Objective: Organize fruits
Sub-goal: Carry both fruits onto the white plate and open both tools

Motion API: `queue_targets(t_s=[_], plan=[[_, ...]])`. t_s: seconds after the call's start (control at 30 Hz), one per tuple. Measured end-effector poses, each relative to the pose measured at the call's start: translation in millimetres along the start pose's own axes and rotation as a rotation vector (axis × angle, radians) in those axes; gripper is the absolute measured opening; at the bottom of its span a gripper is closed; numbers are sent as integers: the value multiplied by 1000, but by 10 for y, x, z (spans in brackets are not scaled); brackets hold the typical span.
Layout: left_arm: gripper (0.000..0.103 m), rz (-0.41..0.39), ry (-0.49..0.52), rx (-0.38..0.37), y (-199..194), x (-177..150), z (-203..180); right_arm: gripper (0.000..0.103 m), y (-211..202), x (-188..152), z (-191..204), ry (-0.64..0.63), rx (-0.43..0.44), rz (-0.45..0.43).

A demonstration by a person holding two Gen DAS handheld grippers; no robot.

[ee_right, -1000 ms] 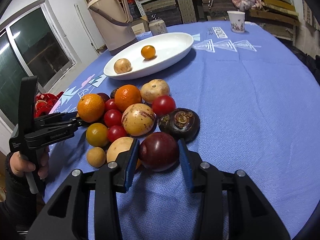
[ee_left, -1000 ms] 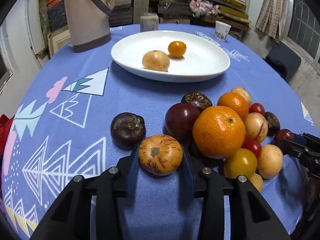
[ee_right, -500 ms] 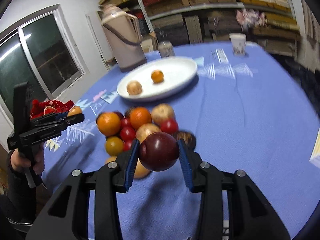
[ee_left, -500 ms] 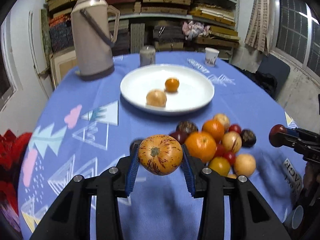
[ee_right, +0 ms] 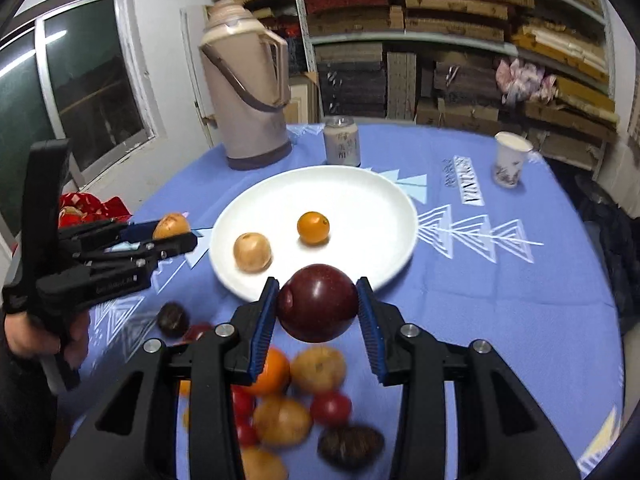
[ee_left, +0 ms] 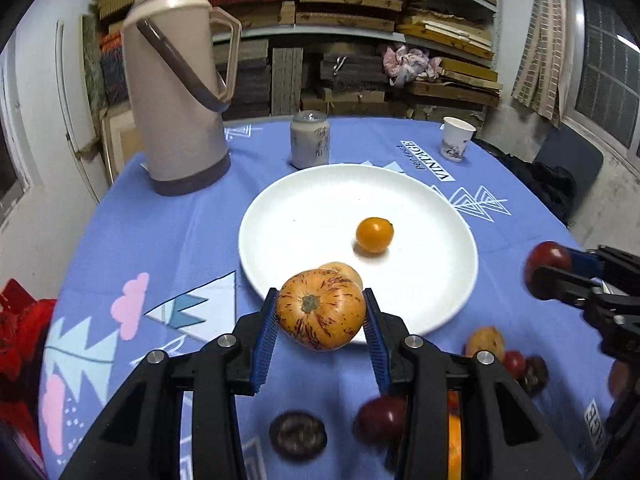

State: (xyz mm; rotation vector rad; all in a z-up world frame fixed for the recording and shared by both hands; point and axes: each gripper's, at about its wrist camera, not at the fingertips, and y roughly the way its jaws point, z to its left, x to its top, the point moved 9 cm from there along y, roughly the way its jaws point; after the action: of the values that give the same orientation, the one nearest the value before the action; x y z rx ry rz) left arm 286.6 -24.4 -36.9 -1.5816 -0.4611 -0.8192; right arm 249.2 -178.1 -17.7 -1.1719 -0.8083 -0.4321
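Left tool [ee_left: 320, 322] clenched on a speckled orange fruit [ee_left: 320, 314], held in the air at the near rim of the white plate [ee_left: 304, 216]. Right tool [ee_right: 318, 314] clenched on a dark red plum [ee_right: 318, 308], likewise raised at the plate's near edge. On the plate: a small orange fruit [ee_right: 313, 227] and a tan fruit [ee_right: 252, 252], apart. Remaining fruit pile [ee_right: 296, 408] lies on the blue-clothed counter [ee_right: 500, 280], near side, blurred. Far side: thermos [ee_right: 248, 84], can [ee_right: 341, 146], paper cup [ee_right: 510, 159].
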Motion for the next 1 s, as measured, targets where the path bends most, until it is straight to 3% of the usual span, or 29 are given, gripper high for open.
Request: queue_targets(t_s=[0.17, 0.37, 0.47, 0.53, 0.6, 0.77, 0.9, 1.0], plan=[[41, 27, -45, -13, 285, 90, 59, 39, 536, 36, 43, -12, -10, 87], [41, 77, -44, -16, 480, 67, 79, 39, 866, 1, 48, -14, -23, 152], [59, 83, -52, 4, 489, 42, 108, 40, 961, -44, 25, 4, -13, 169], [60, 60, -42, 13, 410, 64, 102, 40, 921, -57, 3, 8, -15, 156], [73, 35, -19, 19, 318, 97, 62, 40, 795, -42, -41, 32, -2, 125], [82, 10, 22, 57, 107, -7, 39, 69, 350, -3, -204, 80, -16, 13], [83, -2, 8, 94, -105, -161, 131, 91, 18, -203, -274, 79, -65, -17], [84, -18, 26, 112, -321, -255, 152, 92, -199, -475, -229, 66, -74, 1]])
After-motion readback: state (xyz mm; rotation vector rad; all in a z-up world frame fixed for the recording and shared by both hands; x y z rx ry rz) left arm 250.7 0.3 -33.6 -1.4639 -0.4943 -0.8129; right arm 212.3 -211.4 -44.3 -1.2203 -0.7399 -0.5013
